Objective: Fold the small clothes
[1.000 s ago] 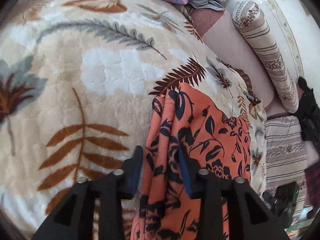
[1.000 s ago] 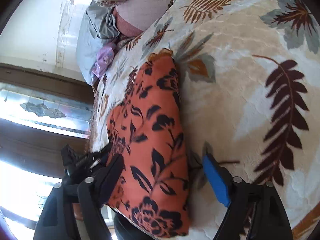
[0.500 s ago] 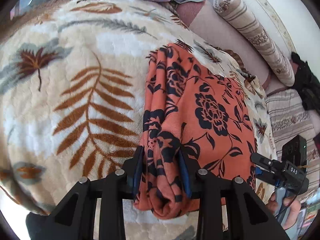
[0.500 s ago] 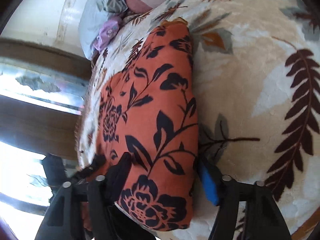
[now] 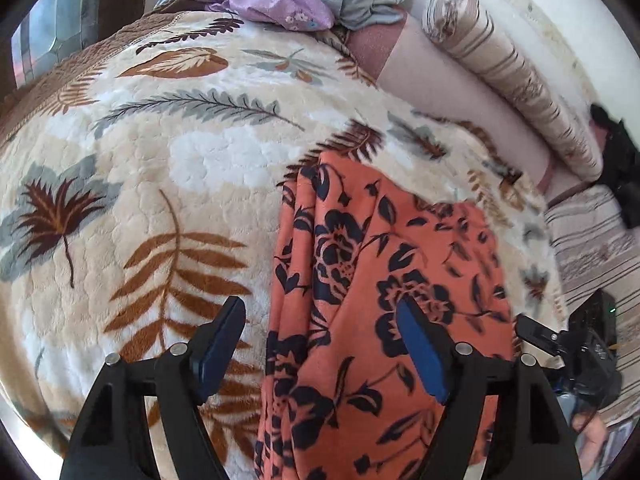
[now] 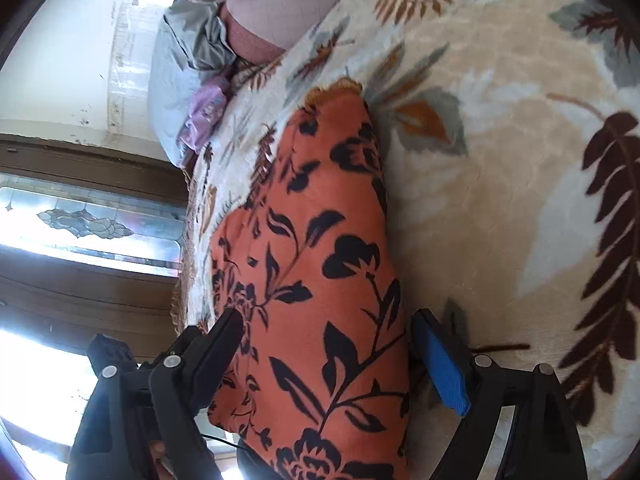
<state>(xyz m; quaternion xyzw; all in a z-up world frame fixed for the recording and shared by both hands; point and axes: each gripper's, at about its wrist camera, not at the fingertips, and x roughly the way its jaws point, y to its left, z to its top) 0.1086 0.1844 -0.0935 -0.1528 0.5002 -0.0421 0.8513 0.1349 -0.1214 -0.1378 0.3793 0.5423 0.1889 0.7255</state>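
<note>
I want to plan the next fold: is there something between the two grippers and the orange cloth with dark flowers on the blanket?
Nothing visible. The left gripper and the right gripper both stand open right over the orange floral cloth, which lies folded on the leaf-patterned plush blanket.

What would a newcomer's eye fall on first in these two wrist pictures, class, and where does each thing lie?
First, the orange garment with dark flowers, lying folded on the cream leaf-print blanket. Next, the open left tongs and right tongs, each straddling an end of it without pinching; both have just been opening. Beyond, a purple cloth lies at the blanket's far edge.
</note>
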